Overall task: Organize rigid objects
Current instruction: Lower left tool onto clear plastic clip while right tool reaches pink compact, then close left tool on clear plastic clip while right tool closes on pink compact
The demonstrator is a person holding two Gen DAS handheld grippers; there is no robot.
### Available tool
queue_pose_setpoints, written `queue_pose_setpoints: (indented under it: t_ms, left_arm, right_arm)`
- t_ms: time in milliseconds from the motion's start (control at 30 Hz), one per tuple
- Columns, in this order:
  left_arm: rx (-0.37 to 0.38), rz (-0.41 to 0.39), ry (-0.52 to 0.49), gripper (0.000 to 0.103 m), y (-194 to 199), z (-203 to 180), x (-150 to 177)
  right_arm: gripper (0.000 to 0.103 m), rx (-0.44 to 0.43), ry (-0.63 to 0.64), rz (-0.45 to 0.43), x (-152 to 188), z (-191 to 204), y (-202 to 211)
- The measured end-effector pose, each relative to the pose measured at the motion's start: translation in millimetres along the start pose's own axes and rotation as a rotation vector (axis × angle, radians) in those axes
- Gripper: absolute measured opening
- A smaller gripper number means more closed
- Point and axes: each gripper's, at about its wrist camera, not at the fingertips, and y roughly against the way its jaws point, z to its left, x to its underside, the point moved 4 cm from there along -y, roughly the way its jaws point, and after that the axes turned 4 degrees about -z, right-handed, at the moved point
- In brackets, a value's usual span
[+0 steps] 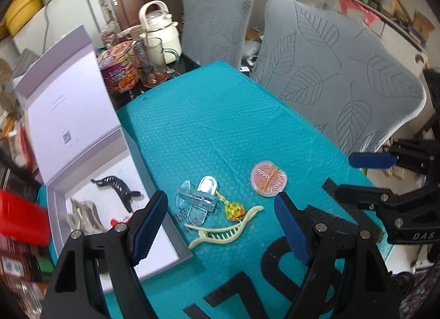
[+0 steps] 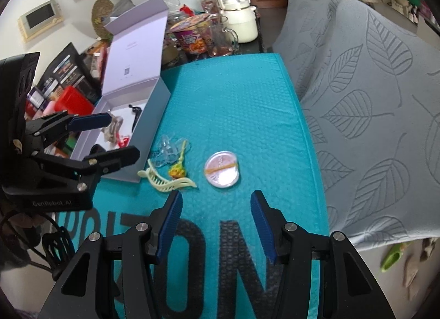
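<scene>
On a teal bubble mat (image 1: 220, 126) lie a clear hair clip (image 1: 198, 203), a small yellow-orange charm (image 1: 235, 210), a cream hair claw (image 1: 222, 229) and a round pink compact (image 1: 269, 181). My left gripper (image 1: 221, 200) hovers open just above and in front of the clips, with nothing between its fingers. My right gripper (image 2: 216, 195) is open and empty too, a little short of the compact (image 2: 222, 169). An open lilac box (image 1: 162, 239) at the mat's left edge holds a black hair claw (image 1: 118, 189), a beige clip (image 1: 82, 214) and something red.
Two chairs with grey leaf-pattern covers (image 1: 330, 71) stand along the mat's right side. Beyond the mat stand a cream kettle (image 1: 162, 30), glass cups (image 1: 154, 65) and a noodle bowl (image 1: 121, 71). A red box (image 1: 22, 220) and clutter sit left of the lilac box.
</scene>
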Motion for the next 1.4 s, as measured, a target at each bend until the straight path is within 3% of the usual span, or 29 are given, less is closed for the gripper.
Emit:
queue_pose_setpoints:
  t_ms: [300,633,700,800,1133,1400]
  left_arm:
    - [0.101,0.076,-0.119,0.080,-45.2,9.1,0.3]
    - [0.137,0.196,-0.189,0.077,-90.8,21.9,4.4]
    - [0.138,0.229,-0.206,0.068,-98.4,23.6,7.0]
    - [0.133,0.265,-0.223,0.066,-108.9,25.8,9.9]
    - [0.126,0.294,-0.286,0.058,-127.1,17.8,9.3]
    - [0.134,0.288,-0.208,0.058,-125.7,17.4,5.4]
  right_arm:
    - [0.052,0.017,-0.067,0.054,-4.8,-9.7,-35.8]
    - [0.052,0.016,-0.100,0.103,-8.8,-12.3,-65.5]
    - [0.052,0.018,-0.093,0.108,-11.6,-11.6,-71.1]
    - [0.052,0.017,-0.077,0.118,-14.9,-10.4,-79.9]
    - [0.052,0.030,-0.009,0.148,-15.4,-9.9,-99.7]
    - [0.055,0.030,0.005,0.170,-12.8,-15.0,-107.8]
